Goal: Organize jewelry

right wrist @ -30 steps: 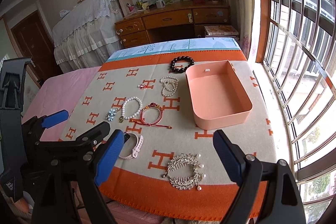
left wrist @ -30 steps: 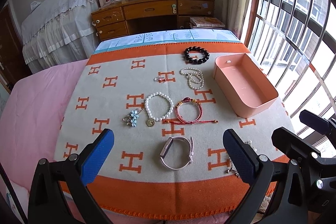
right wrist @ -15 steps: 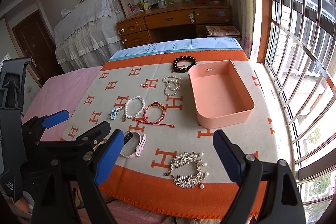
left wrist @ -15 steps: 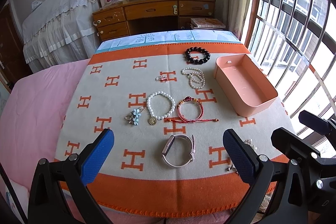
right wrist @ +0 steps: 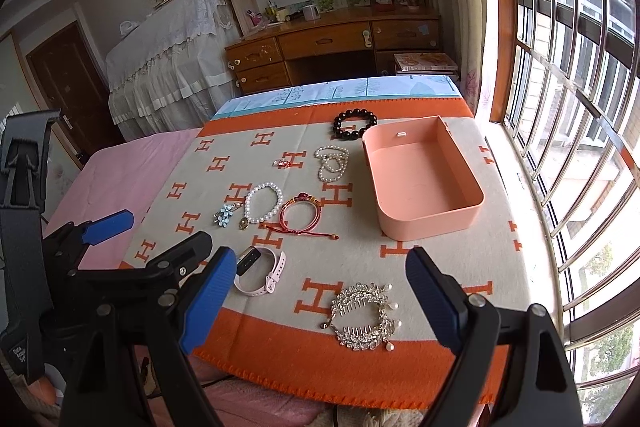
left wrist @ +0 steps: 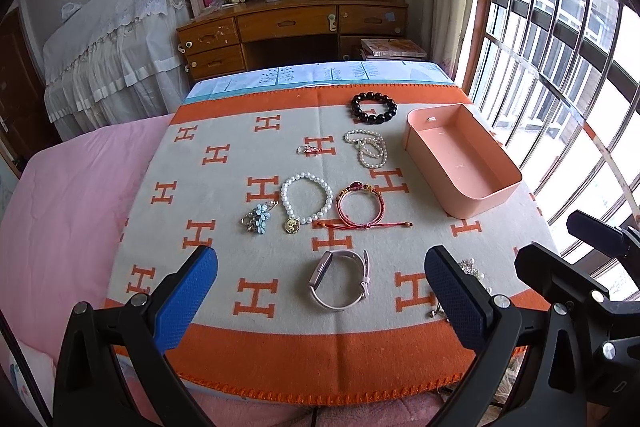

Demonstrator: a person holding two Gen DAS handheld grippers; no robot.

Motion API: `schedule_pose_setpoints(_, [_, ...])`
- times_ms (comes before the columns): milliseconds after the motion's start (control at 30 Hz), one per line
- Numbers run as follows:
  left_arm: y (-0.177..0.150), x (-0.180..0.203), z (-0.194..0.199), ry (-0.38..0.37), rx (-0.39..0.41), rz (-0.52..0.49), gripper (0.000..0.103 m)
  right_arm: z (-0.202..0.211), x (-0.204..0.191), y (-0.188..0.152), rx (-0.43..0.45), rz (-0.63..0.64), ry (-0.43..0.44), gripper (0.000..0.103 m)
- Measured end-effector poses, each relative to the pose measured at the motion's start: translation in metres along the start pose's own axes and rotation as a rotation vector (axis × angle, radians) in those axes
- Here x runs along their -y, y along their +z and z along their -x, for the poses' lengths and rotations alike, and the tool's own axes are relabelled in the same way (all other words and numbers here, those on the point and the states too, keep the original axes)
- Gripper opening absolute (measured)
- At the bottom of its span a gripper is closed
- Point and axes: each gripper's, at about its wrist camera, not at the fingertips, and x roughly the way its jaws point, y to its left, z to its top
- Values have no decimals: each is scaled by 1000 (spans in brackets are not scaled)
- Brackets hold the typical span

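Jewelry lies on an orange and beige blanket (left wrist: 224, 211). A pink watch (left wrist: 340, 281) lies nearest, between the fingers of my open left gripper (left wrist: 320, 297). Beyond it are a red cord bracelet (left wrist: 360, 207), a white pearl bracelet (left wrist: 306, 199), a blue flower brooch (left wrist: 258, 219), a pearl strand (left wrist: 368, 149), a small charm (left wrist: 308, 149) and a black bead bracelet (left wrist: 374, 107). An empty pink tray (left wrist: 476, 203) stands at the right. A silver hair comb (right wrist: 366, 315) lies between the fingers of my open right gripper (right wrist: 316, 301).
A pink bed cover (left wrist: 60, 211) lies left of the blanket. A wooden desk (left wrist: 292, 27) with shelves stands behind the table. A barred window (left wrist: 560, 67) runs along the right side. My left gripper's body (right wrist: 80, 267) shows at the left in the right wrist view.
Both grippers have moved slightly; the jewelry sits a little lower and nearer in both views. Nothing on the blanket has moved.
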Motion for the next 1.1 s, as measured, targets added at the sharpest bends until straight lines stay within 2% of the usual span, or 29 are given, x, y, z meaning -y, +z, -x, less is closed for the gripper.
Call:
schedule_pose_setpoints(400, [-13, 4, 12, -37, -12, -11, 102, 13, 3, -11, 13, -9, 15, 88])
schedule_pose_setpoints(700, [-18, 2, 14, -21, -28, -9, 102, 9, 31, -22, -19, -105, 32, 87])
schedule_pose_setpoints(767, [-15, -2, 15, -13, -12, -6, 102, 8, 39, -25, -28, -125, 27, 87])
schedule_pose_setpoints(967, [0, -29, 26, 63, 121, 50, 102, 4, 62, -27, -47, -160, 18, 87])
schedule_pose_setpoints(1033, [7, -38, 22, 62, 120, 68, 102, -1, 69, -26, -59, -164, -4, 87])
schedule_pose_setpoints(1100, [12, -48, 13, 30, 97, 85, 102, -9, 77, -26, -81, -163, -9, 87])
